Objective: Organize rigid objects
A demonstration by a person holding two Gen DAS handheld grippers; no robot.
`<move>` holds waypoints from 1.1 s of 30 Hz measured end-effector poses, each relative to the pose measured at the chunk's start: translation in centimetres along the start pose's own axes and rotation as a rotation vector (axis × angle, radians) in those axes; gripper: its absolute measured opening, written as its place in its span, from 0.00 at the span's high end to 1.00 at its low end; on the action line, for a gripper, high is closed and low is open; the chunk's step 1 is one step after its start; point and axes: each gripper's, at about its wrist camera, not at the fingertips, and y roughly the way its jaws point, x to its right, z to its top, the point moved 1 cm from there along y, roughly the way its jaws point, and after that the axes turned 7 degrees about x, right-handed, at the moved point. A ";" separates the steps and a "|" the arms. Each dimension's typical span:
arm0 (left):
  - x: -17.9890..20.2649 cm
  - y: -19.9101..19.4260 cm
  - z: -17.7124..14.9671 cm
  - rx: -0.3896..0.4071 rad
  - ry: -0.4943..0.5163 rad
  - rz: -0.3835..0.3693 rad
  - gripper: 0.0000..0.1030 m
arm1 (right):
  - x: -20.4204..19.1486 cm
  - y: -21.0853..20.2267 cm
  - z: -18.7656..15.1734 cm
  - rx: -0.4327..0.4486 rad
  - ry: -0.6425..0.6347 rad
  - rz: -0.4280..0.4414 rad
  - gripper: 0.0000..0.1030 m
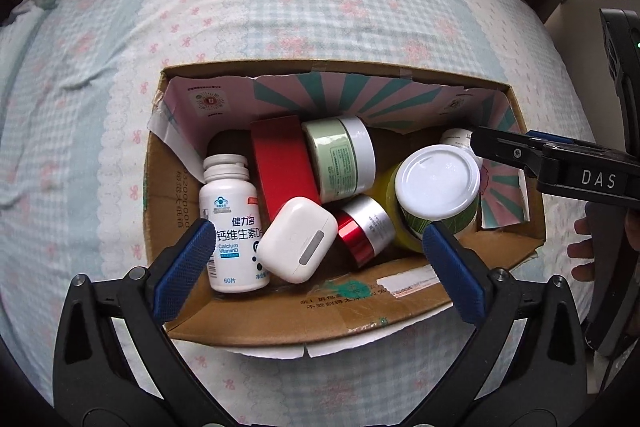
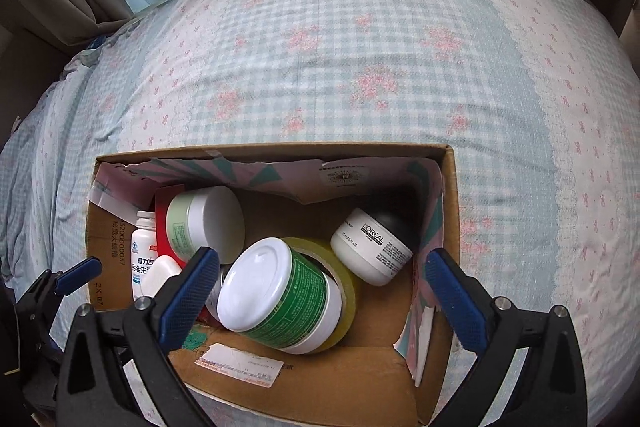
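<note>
Jars, bottles and small boxes all lie inside the carton [image 1: 352, 311], which sits on the bed [image 1: 320, 7] near its front edge.

From your left wrist camera: your left claw [image 1: 316, 259] hangs over the carton's near-left part with its jaws wide apart and nothing between the pads. Right below it lies the white case [image 1: 298, 239], touching the vitamin bottle [image 1: 230, 223] on its left and the red jar [image 1: 362, 227] on its right. Behind them stand the red box [image 1: 280, 163] and the pale green jar [image 1: 340, 155]. The white-lidded can [image 1: 438, 183] sits in the tape roll [image 1: 390, 203] on the carton's right side. One finger of your right claw [image 1: 516, 151] reaches in over the carton's right wall.

From your right wrist camera: your right claw [image 2: 320, 287] is spread wide and holds nothing, hovering above the can [image 2: 276, 291] and the tape roll [image 2: 344, 291]. The L'Oreal jar [image 2: 374, 251] lies on its side near the carton's right wall [image 2: 450, 211]. Your left claw [image 2: 76, 275] shows at the carton's left edge.
</note>
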 end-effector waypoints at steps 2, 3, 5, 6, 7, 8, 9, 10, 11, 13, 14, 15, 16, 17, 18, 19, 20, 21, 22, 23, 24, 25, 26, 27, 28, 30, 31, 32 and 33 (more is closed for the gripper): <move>0.5 -1.1 0.1 0.015 0.008 0.002 0.00 | -0.2 -1.2 0.0 0.016 -0.020 -0.013 0.00; 0.8 -1.8 0.2 0.028 0.016 0.004 0.00 | -0.4 -1.9 0.1 0.026 -0.032 -0.017 0.00; 1.6 -3.5 0.5 0.056 0.035 0.004 0.00 | -0.5 -3.7 0.2 0.044 -0.041 -0.013 0.00; 2.1 -4.5 0.6 0.069 0.046 0.008 0.00 | -0.5 -4.7 0.3 0.053 -0.040 -0.005 0.00; 2.6 -5.5 0.7 0.082 0.054 0.013 0.00 | -0.6 -5.8 0.3 0.065 -0.039 -0.002 0.00; 3.0 -6.6 0.9 0.095 0.060 0.015 0.00 | -0.6 -7.1 0.3 0.077 -0.041 -0.004 0.00; 3.5 -7.8 1.1 0.108 0.061 0.013 0.00 | -0.6 -8.4 0.3 0.091 -0.043 -0.008 0.00; 4.0 -9.1 1.2 0.122 0.060 0.009 0.00 | -0.6 -9.8 0.3 0.104 -0.043 -0.012 0.00; 4.5 -10.4 1.4 0.137 0.059 0.006 0.00 | -0.5 -11.4 0.3 0.118 -0.041 -0.017 0.00; 5.5 -13.4 2.0 0.176 0.058 0.007 0.00 | -0.3 -14.8 0.2 0.153 -0.035 -0.027 0.00; 6.1 -15.0 2.3 0.196 0.060 0.014 0.00 | -0.2 -16.7 0.1 0.173 -0.033 -0.034 0.00; 6.8 -16.7 2.6 0.216 0.062 0.020 0.00 | -0.1 -18.5 0.1 0.193 -0.033 -0.043 0.00; 7.5 -18.5 3.0 0.243 0.065 0.027 0.00 | 0.0 -20.3 0.1 0.216 -0.038 -0.056 0.00; 8.3 -20.4 3.3 0.280 0.065 0.034 0.00 | 0.1 -22.1 0.1 0.241 -0.047 -0.072 0.00; 9.0 -22.3 3.6 0.314 0.062 0.033 0.00 | 0.3 -23.9 0.1 0.266 -0.056 -0.088 0.00; 9.8 -24.2 3.9 0.343 0.058 0.030 0.00 | 0.4 -25.8 0.0 0.291 -0.064 -0.099 0.00; 10.7 -25.9 4.1 0.374 0.055 0.031 0.00 | 0.6 -27.7 -0.1 0.317 -0.070 -0.108 0.00; 11.6 -27.5 4.2 0.403 0.055 0.033 0.00 | 0.8 -29.5 -0.3 0.343 -0.075 -0.114 0.00; 12.5 -29.1 4.2 0.430 0.057 0.032 0.00 | 1.0 -31.3 -0.5 0.368 -0.081 -0.119 0.00; 13.4 -30.5 4.2 0.456 0.062 0.028 0.00 | 1.2 -32.9 -0.8 0.391 -0.087 -0.124 0.00; 14.3 -31.9 4.0 0.482 0.066 0.031 0.00 | 1.5 -34.5 -1.1 0.414 -0.091 -0.132 0.00; 15.2 -33.1 3.6 0.507 0.070 0.041 0.00 | 1.7 -36.0 -1.4 0.438 -0.093 -0.138 0.00; 16.1 -34.2 3.3 0.530 0.073 0.053 0.00 | 2.0 -37.4 -1.9 0.460 -0.095 -0.141 0.00; 17.0 -35.2 2.9 0.549 0.073 0.065 0.00 | 2.3 -38.7 -2.3 0.477 -0.095 -0.147 0.00; 17.7 -36.0 2.5 0.563 0.068 0.073 0.00 | 2.6 -39.8 -2.8 0.490 -0.095 -0.153 0.00; 18.9 -37.2 1.6 0.586 0.053 0.086 0.00 | 3.2 -41.7 -3.8 0.517 -0.105 -0.162 0.00; 19.5 -37.6 1.2 0.592 0.047 0.092 0.00 | 3.6 -42.4 -4.4 0.531 -0.115 -0.172 0.00; 20.0 -37.9 0.7 0.593 0.045 0.092 0.00 | 4.0 -43.0 -5.0 0.544 -0.121 -0.184 0.00; 20.6 -38.1 0.2 0.593 0.044 0.092 0.00 | 4.4 -43.5 -5.5 0.555 -0.121 -0.191 0.00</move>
